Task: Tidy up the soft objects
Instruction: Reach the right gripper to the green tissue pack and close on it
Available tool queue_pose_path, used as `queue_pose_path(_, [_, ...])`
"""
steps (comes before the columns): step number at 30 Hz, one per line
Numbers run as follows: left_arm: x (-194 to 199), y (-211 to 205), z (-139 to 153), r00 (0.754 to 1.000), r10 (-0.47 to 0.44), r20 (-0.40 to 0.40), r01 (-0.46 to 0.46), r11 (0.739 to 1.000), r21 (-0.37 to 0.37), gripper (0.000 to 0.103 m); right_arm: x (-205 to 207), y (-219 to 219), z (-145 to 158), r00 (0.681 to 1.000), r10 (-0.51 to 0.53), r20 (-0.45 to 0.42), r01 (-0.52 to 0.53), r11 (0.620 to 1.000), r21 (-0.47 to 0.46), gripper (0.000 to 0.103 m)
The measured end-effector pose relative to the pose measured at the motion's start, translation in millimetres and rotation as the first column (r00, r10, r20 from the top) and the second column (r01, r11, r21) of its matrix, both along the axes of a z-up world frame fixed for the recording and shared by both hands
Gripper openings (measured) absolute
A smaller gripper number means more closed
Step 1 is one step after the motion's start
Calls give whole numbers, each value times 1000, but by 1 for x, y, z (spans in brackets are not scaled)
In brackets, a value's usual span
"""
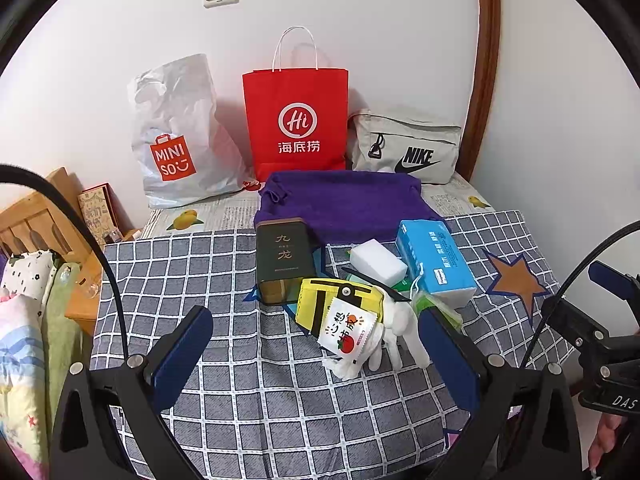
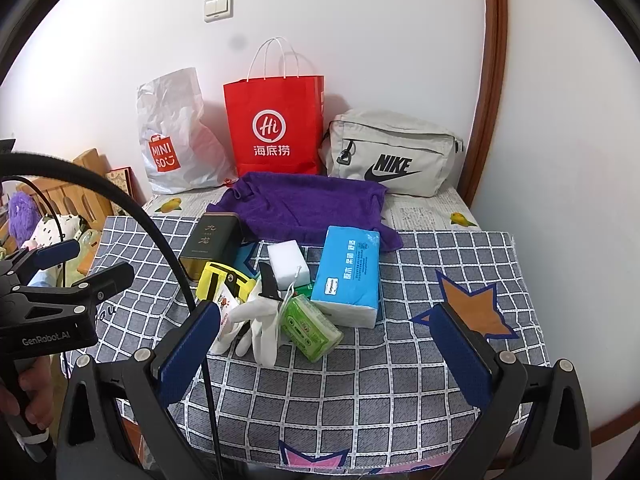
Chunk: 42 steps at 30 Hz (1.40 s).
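Note:
A pile lies mid-table: purple towel [image 1: 344, 204] [image 2: 312, 204], blue tissue pack [image 1: 434, 260] [image 2: 350, 276], white sponge [image 1: 378, 260] [image 2: 288, 260], white gloves [image 1: 384, 332] [image 2: 256, 324], yellow pouch [image 1: 332, 300] [image 2: 218, 280], green wipes pack [image 2: 310, 328] and a dark tin [image 1: 284, 258] [image 2: 210, 242]. My left gripper [image 1: 316, 344] is open and empty just before the gloves. My right gripper [image 2: 328, 344] is open and empty, near the wipes pack.
A Miniso plastic bag [image 1: 176, 136] [image 2: 172, 132], a red paper bag [image 1: 296, 120] [image 2: 276, 124] and a grey Nike bag [image 1: 404, 148] [image 2: 392, 152] stand against the back wall. A checked cloth [image 1: 280, 400] [image 2: 360, 392] covers the table. Bedding and a wooden frame [image 1: 32, 220] are at left.

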<state>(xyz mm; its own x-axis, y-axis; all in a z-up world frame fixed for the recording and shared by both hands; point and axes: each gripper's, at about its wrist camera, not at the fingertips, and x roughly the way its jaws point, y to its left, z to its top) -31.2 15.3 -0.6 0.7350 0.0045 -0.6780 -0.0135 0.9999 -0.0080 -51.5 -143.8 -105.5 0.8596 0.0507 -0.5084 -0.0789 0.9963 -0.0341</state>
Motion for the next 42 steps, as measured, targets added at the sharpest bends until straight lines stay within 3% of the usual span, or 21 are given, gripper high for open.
queue_pose_path(23, [5,3,-5,1000,28,4,-29,999,33,103,15,5,-16,999,10,-36,-10,1000,3,103])
queue_pose_path(33, [29,28,-44,993,76,-88,-74,997,28,103,60,-3,-71,987,43,-157,-35,998,50,102])
queue_pose_path(37, [35,35,-56,990,80,-112,-79,997,16,103,82,-6,-99,976,45,-213,-38,999,38,94])
queue_pose_path(42, [46,38,-72,989,57,-140,-61,998,-22,103,106,-13,-124,966,79,-245,-64,995,71,93])
